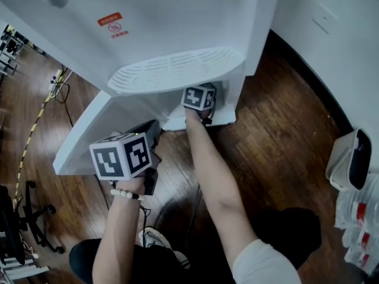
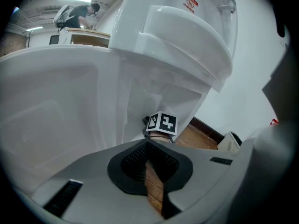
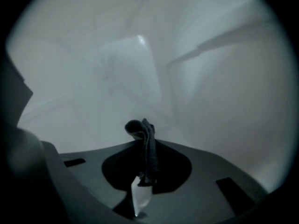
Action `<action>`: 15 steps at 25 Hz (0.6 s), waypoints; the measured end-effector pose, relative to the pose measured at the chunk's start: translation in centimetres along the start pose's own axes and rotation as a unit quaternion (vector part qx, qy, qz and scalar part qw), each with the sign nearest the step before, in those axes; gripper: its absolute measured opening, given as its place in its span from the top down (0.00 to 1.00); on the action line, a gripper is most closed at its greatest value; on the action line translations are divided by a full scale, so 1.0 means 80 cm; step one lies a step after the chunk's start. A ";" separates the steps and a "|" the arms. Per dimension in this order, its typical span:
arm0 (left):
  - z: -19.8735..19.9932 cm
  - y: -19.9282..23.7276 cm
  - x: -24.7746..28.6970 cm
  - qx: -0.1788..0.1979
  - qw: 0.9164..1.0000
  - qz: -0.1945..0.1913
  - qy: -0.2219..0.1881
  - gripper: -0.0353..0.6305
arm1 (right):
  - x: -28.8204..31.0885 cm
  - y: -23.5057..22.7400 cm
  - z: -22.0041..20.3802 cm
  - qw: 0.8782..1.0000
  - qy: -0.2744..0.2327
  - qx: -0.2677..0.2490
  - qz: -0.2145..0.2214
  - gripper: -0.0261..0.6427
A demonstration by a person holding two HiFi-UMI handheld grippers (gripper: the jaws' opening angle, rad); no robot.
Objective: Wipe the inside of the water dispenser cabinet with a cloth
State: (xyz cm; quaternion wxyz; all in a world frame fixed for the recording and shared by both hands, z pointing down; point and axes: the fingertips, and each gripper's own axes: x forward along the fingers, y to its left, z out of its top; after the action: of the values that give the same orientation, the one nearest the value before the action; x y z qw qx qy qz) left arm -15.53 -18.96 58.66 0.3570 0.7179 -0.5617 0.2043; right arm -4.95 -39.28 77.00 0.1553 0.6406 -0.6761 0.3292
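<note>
Head view shows a person kneeling in front of the white water dispenser (image 1: pixel 177 16). The cabinet (image 1: pixel 169 108) at the bottom of it is open, and its door (image 1: pixel 89 132) swings out to the left of the cabinet.

The right gripper (image 3: pixel 145 169) is pushed deep inside the cabinet. Its claw is squeezed tight on a dark cloth (image 3: pixel 145 146). The cloth sticks up in a little bunch out of the claw, with the pale cabinet walls all around it. I can't tell if the cloth is touching a wall right now.

The left gripper (image 2: pixel 152 181) waits outside the cabinet, just in front of the open door. Its claw is closed with nothing in it. Only the wood floor (image 2: pixel 154 190) peeks through the thin crack.

I think the job is in the middle. The door is already open and the cloth is already inside, so wiping can happen. The walls look plain and white, but it is dim in there, so I can't say which parts are clean. The rubbing, pulling the cloth out and closing the door look like they are left to do.
</note>
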 end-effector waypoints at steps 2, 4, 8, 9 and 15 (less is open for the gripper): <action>0.002 -0.004 0.000 0.001 1.000 -0.003 -0.003 0.95 | -0.008 -0.023 0.007 0.999 -0.017 0.024 -0.030 0.89; 0.000 -0.006 0.002 0.000 1.000 -0.004 -0.001 0.95 | -0.015 -0.039 0.007 0.997 -0.027 0.042 -0.050 0.89; -0.001 -0.014 0.004 0.002 1.000 -0.009 0.001 0.95 | -0.021 -0.047 -0.002 0.994 -0.035 0.086 -0.056 0.89; -0.001 -0.015 0.004 0.003 1.000 -0.009 0.001 0.95 | -0.022 -0.047 -0.004 0.993 -0.035 0.097 -0.054 0.89; 0.000 -0.012 0.001 0.002 1.000 -0.006 -0.001 0.95 | -0.030 -0.053 -0.013 0.975 -0.041 0.217 -0.031 0.89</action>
State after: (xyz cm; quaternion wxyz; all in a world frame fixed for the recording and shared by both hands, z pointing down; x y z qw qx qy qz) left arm -14.60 -18.89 58.48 0.3567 0.7221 -0.5571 0.2027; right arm -0.76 -36.58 77.30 -0.0056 0.6928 -0.5740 0.4365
